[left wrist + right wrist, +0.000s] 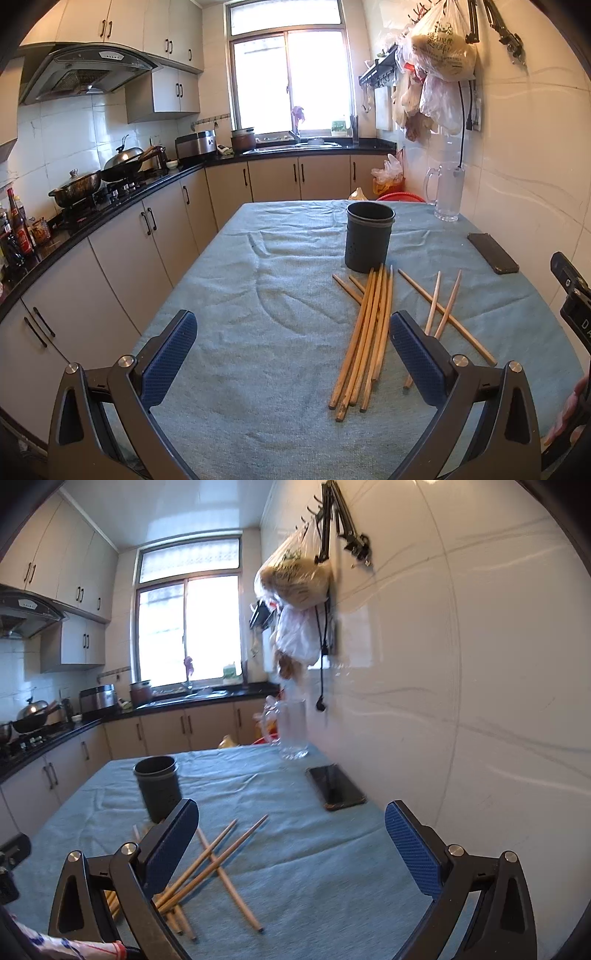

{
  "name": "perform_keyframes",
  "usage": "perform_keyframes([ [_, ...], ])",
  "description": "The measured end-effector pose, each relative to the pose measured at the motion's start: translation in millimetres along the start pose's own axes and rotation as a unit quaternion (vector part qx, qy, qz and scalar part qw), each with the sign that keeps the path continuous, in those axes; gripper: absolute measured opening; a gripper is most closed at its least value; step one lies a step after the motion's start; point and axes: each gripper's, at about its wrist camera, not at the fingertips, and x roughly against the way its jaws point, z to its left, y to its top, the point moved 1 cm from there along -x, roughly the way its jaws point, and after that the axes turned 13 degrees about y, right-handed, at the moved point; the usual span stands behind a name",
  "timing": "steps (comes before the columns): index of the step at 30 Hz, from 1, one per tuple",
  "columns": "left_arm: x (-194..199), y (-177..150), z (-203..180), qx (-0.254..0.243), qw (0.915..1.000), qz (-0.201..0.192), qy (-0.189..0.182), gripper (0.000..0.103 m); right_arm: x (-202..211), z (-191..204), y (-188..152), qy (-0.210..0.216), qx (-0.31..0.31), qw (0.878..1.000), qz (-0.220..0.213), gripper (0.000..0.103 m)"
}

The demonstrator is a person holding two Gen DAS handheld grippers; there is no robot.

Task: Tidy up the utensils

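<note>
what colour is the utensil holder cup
Dark grey, nearly black; the utensil holder shows best in the left wrist view.

On the teal cloth (258,295), counted: one dark utensil holder (369,236), one black phone (493,253), one glass mug (447,192). Wooden chopsticks in two groups: a tight bundle (365,339) of about seven, exact number hard to tell where overlapped, and three loose ones (443,314) crossed just beside. Two grippers: left gripper (291,325) and right gripper (291,812), each with two blue-padded fingers (170,354).

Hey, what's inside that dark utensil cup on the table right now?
Nothing sticks up above the rim of the utensil cup; the chopsticks all lie on the blue tablecloth beside it. Its walls hide the bottom.
</note>
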Motion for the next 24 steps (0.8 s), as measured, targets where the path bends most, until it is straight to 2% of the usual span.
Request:
perform_keyframes([
  [13,-30,-6,-10,-0.008,0.9992,0.038,0.004,0.103,-30,-6,-15,0.011,-0.011,0.998,0.058,0.103],
  [19,-48,-2,-5,-0.017,0.9988,0.045,0.005,0.103,-44,0,-22,0.012,0.030,0.997,0.074,0.103],
  [24,-60,9,-5,-0.051,0.9981,0.035,-0.003,0.103,-67,1,-23,0.012,0.088,0.990,0.108,0.103],
])
